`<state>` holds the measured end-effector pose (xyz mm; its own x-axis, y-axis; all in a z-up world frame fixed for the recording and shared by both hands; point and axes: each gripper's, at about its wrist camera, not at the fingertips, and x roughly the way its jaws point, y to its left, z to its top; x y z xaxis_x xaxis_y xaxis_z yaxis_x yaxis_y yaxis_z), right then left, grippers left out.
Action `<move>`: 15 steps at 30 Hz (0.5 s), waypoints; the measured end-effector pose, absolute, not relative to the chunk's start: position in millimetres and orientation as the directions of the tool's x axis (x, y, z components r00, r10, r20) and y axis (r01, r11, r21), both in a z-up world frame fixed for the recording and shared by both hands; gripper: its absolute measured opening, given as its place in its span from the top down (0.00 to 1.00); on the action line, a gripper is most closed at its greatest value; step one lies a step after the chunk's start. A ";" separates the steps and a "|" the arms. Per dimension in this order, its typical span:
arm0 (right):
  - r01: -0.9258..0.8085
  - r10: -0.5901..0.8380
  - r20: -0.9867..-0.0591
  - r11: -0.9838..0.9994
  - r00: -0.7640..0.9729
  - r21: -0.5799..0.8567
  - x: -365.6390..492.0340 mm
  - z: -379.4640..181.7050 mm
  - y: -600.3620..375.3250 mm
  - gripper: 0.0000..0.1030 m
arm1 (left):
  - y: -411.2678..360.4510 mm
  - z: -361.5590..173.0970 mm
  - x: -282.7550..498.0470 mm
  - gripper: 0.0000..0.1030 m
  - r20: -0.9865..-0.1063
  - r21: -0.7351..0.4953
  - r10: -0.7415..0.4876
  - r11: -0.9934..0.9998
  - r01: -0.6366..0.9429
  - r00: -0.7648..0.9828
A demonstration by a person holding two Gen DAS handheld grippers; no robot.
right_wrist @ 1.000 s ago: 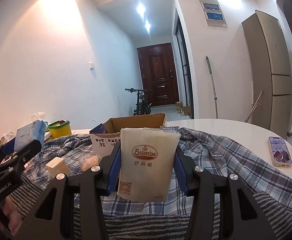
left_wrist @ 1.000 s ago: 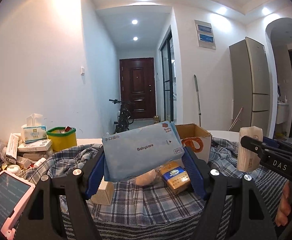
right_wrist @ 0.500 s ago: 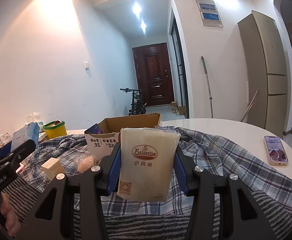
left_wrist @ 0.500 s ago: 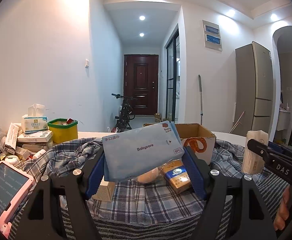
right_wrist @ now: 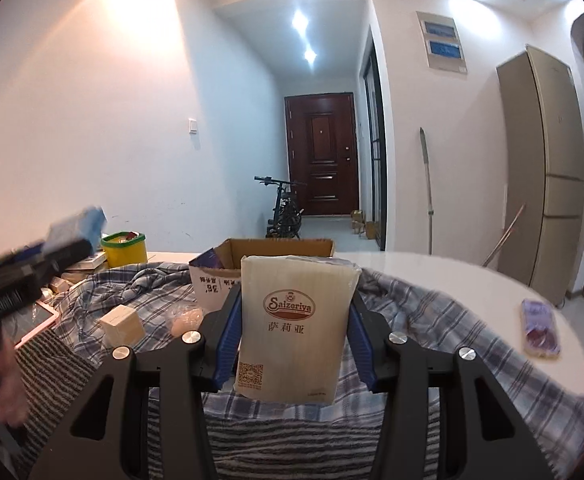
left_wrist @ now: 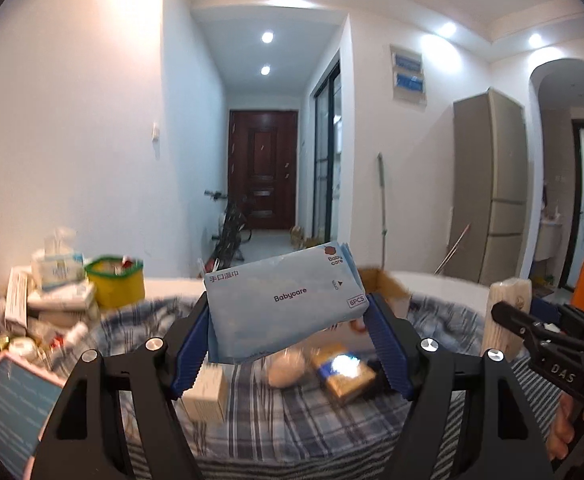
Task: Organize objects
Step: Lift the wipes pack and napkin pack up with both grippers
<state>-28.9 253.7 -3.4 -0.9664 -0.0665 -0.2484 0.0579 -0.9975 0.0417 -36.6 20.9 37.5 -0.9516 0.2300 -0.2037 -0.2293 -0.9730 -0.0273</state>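
My left gripper [left_wrist: 288, 344] is shut on a light blue Babycare wipes pack [left_wrist: 284, 300] and holds it above the plaid cloth [left_wrist: 276, 412]. My right gripper [right_wrist: 294, 340] is shut on a cream Saizeriya packet [right_wrist: 292, 320], held upright above the cloth [right_wrist: 412, 320]. An open cardboard box [right_wrist: 268, 260] stands just behind the packet; it also shows in the left wrist view [left_wrist: 384, 288]. A small cream box [right_wrist: 122, 324], a wrapped bun [right_wrist: 186, 316] and a blue-and-gold packet [left_wrist: 346, 376] lie on the cloth. The right gripper with its packet shows at the right of the left wrist view [left_wrist: 508, 312].
A yellow tub with a green rim [right_wrist: 126, 248], a tissue box [left_wrist: 58, 272] and stacked small boxes crowd the table's left side. A pink tablet [left_wrist: 8, 412] lies at the near left. A phone [right_wrist: 540, 328] lies on the white round table [right_wrist: 472, 284] at the right.
My left gripper has risen and tilted with the wipes pack, and the table sits lower in its view. The right gripper has held its packet nearly still.
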 end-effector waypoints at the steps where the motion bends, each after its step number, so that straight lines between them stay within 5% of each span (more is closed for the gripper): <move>1: 0.067 -0.077 -0.244 -0.997 -0.967 0.049 -27.3 4.5 257.2 0.54 | 19.1 46.1 -33.6 0.26 -0.192 -0.026 0.252 -0.967 -0.252 -0.949; 15: 0.148 -0.151 0.095 -0.988 -0.984 -0.034 -19.6 177.5 237.3 0.54 | 23.8 191.5 -19.9 0.26 0.086 -0.004 0.278 -0.960 -0.279 -0.957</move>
